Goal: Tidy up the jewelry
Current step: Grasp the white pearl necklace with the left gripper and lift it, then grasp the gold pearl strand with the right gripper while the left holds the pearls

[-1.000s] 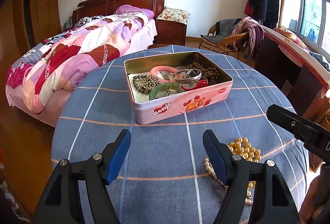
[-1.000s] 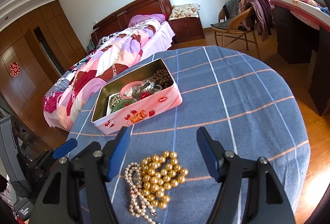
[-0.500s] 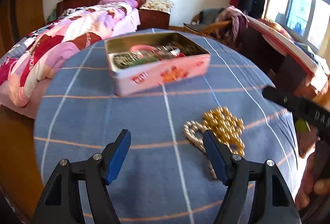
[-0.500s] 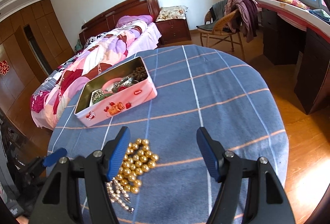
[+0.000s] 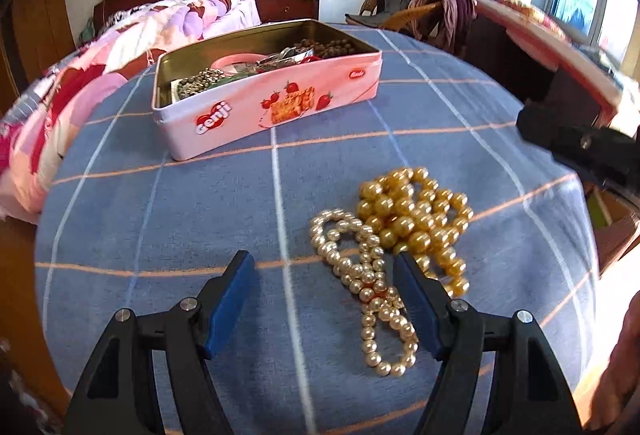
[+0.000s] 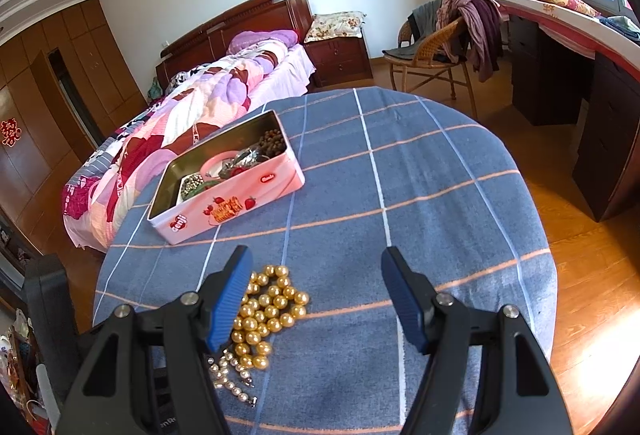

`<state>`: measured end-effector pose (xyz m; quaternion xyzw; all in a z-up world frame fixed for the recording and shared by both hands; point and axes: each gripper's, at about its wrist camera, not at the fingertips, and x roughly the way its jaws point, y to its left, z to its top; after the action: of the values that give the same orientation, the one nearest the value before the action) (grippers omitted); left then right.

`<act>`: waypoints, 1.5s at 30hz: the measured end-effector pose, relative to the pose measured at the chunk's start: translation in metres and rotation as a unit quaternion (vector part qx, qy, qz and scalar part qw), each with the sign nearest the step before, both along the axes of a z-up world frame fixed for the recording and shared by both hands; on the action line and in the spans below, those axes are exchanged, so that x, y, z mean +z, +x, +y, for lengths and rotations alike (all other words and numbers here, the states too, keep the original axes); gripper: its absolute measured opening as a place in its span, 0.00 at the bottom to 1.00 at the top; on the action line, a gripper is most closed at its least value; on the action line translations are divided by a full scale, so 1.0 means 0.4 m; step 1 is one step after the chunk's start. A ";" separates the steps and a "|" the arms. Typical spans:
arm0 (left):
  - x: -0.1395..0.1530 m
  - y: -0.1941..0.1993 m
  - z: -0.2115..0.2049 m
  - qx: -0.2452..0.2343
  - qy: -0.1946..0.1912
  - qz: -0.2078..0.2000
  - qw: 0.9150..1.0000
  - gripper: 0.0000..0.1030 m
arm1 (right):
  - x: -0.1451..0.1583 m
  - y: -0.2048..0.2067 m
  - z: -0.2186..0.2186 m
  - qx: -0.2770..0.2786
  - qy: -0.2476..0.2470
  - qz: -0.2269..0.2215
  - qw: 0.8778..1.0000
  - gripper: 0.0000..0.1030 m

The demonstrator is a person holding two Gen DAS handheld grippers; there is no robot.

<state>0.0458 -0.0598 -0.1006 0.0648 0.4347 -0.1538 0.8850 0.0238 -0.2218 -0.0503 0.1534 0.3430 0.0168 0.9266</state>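
Observation:
A heap of large gold beads (image 5: 416, 215) (image 6: 266, 311) lies on the blue checked tablecloth, tangled with a strand of smaller pale pearls (image 5: 368, 283) (image 6: 230, 375). Behind them stands an open pink tin (image 5: 280, 107) (image 6: 240, 203) holding bangles and dark beads. My left gripper (image 5: 324, 267) is open just above the cloth, its right finger over the pearl strand. My right gripper (image 6: 316, 261) is also open, its left finger beside the gold beads. Neither holds anything.
The round table (image 6: 440, 195) ends close on the right, with wooden floor below. A bed (image 6: 208, 103) stands behind the tin, a wicker chair (image 6: 432, 51) with clothes and a dark desk (image 6: 560, 67) at the right. Part of the right gripper's black body (image 5: 580, 143) shows in the left wrist view.
My left gripper has sunk and swung right, bringing the pearls and gold beads up between and under its fingers. My right gripper has shifted slightly, the beads sliding to its left finger.

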 end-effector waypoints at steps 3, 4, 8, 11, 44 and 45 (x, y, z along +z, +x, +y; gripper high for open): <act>-0.001 -0.004 0.024 -0.004 0.005 0.002 1.000 0.70 | 0.001 -0.003 -0.005 -0.002 0.000 0.001 1.000 0.69; -0.002 -0.006 0.035 -0.004 0.006 0.001 1.000 0.70 | -0.001 -0.003 -0.006 -0.002 -0.001 0.003 1.000 0.69; 0.001 -0.010 0.086 -0.008 0.005 -0.004 1.000 0.54 | -0.012 -0.005 -0.006 0.000 0.003 0.010 1.000 0.69; 0.006 -0.013 0.118 -0.008 0.006 -0.009 1.000 0.29 | -0.022 -0.001 0.009 0.008 0.002 0.016 1.000 0.69; 0.105 0.013 0.239 0.027 -0.117 -0.053 0.991 0.12 | -0.106 0.098 0.177 0.102 -0.105 0.100 0.984 0.86; 0.103 0.013 0.240 0.027 -0.117 -0.052 0.991 0.12 | -0.110 0.101 0.183 0.106 -0.112 0.105 0.982 0.86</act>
<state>0.0512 0.0361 -0.0592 -0.0428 0.3687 -0.1764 0.9116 0.0643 -0.1485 -0.0942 0.0126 0.4527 0.0604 0.8895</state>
